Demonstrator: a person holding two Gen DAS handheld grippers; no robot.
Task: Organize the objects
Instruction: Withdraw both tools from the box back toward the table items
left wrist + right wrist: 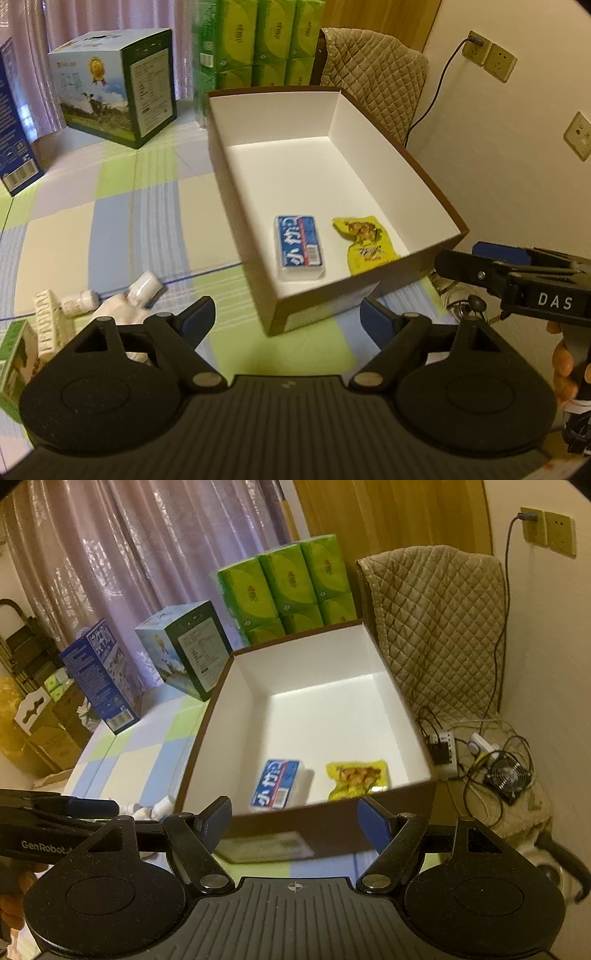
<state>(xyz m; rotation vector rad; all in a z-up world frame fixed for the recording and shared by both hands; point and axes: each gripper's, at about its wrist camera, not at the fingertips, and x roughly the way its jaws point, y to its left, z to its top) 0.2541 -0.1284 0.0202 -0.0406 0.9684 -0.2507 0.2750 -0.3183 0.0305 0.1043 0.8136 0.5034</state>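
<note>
Loose items left of box: small white bottles [146, 287], green carton [14, 354]. Left gripper [288, 319] spread, empty. Brown box [436, 192] holds blue pack [300, 246] and yellow snack pouch [364, 242]. Right gripper [293, 819] spread, empty. Likely between picks; next: grab a bottle.

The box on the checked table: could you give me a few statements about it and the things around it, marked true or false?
1. The box holds two packets. True: a blue packet and a yellow packet.
2. Both grippers are shut on something. False: the left gripper and right gripper are open and empty.
3. The small bottles lie inside the box. False: they lie outside, on the table.
4. The packets lie near the box's near wall. True.
</note>
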